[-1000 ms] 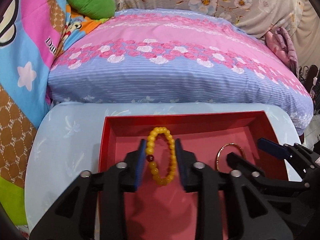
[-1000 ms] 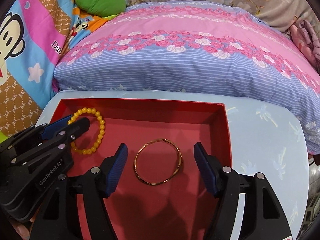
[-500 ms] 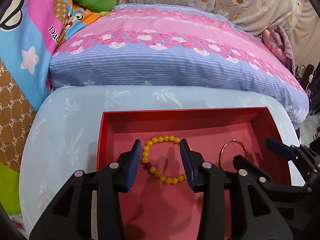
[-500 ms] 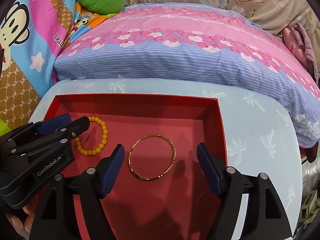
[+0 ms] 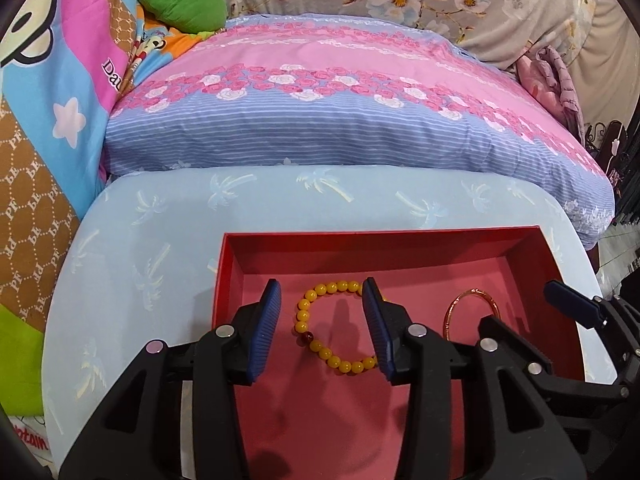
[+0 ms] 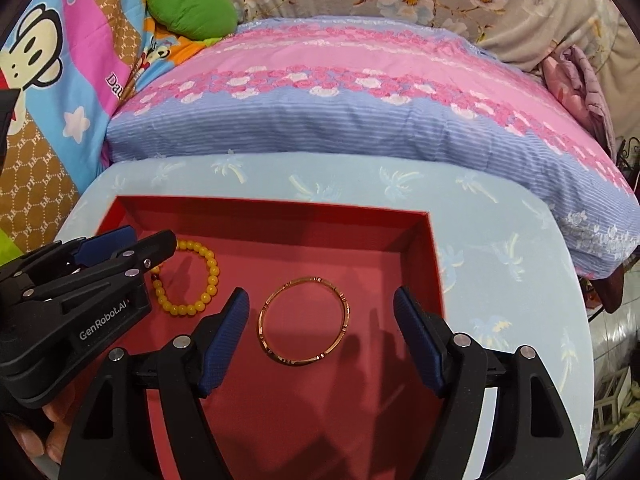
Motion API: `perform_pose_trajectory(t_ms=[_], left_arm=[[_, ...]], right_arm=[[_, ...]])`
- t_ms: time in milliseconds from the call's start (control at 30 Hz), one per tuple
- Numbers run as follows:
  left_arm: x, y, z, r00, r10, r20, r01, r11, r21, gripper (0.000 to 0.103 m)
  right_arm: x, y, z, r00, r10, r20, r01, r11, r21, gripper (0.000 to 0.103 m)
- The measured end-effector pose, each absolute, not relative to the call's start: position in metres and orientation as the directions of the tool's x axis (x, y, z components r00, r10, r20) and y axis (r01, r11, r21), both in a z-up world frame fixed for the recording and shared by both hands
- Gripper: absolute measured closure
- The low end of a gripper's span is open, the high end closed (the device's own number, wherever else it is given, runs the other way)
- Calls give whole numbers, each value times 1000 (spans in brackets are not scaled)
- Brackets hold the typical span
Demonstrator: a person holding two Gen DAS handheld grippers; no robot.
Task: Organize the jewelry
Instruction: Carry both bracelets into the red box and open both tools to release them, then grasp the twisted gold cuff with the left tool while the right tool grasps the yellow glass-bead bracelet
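Beaded bracelet (image 5: 332, 330): one, of yellow beads with a single dark red bead, lying flat on the floor of the red box (image 5: 384, 242), toward 9 o'clock of the box in the right wrist view.
Bangle (image 6: 304, 322): one, a thin gold-coloured ring with small notches, lying flat toward 3 o'clock of the bracelet and apart from it.
Box: one, shallow and open-topped, sitting on the pale blue worktop (image 5: 132, 264) printed with palm trees; a pink and blue pillow (image 5: 340, 92) lies beyond it at 12 o'clock.
Left tool (image 5: 320, 330): one, released, its blue pads spread to either side of the bracelet and gripping nothing.
Right tool (image 6: 320, 338): one, released and spread wide, with the bangle lying between the pads but touching neither.
Bracelet handling: probably light and limp, since strung beads sag and drape when lifted. The round beads look smooth and could roll out of a shallow pinch, so I would close across one side of the loop, a bead or two deep.
Bangle handling: looks rigid and light, with a hard, slick rim. Lying flat, it gives little to catch, so I would pinch across the rim at one point, or span its width.
Risk: neither piece seems fragile, though either may skid on the box floor.
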State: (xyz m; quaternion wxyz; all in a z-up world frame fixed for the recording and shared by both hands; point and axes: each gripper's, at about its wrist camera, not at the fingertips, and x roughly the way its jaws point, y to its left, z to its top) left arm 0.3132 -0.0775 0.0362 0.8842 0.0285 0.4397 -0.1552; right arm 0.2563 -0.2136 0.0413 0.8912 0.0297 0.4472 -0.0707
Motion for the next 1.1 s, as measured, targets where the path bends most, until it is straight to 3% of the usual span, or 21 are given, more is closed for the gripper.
perform_pose_trajectory(t_ms=[367,733,1100], left_arm=[[256,-52,75,653,-224,-724,255,965,-69,50],[169,-16,89,690,-198,-696,213,975,-65,50],[101,10,63,658,-187,-730,180,980,-88,50]], right_arm=[[188,-225,77,657,-126,-743,180,984,-7,30],[100,-234,76,648,-116,-753,211,977,31,29],[47,-225,56,616,-90,-783,222,973,62,29]])
